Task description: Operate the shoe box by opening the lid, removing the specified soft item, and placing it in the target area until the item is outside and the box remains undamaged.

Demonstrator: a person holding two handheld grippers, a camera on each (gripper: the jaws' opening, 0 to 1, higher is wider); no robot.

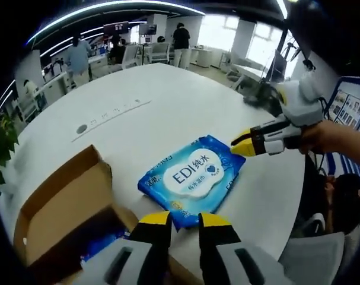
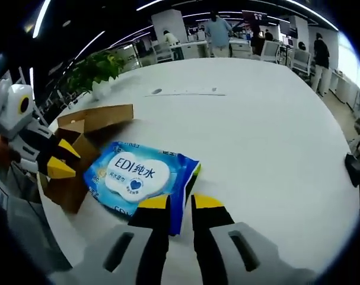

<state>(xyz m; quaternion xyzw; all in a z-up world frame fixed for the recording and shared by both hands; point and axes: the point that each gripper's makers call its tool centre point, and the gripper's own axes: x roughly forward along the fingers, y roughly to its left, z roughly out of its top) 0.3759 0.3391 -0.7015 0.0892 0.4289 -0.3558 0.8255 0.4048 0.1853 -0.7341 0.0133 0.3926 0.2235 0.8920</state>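
1 wipes pack (image 1: 193, 176), 1 cardboard box (image 1: 61, 205), 2 grippers (image 1: 184, 221) (image 2: 178, 205), 1 table (image 1: 168, 95).

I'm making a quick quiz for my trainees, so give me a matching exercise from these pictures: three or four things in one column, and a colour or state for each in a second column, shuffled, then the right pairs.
Things:
1. wipes pack
2. shoe box
3. table
4. potted plant

Colour or state:
A. brown cardboard, lid open
B. white, round-edged
C. green, leafy
D. blue with a white label, lying flat outside the box

Pairs: 1-D, 2-A, 3-B, 4-C
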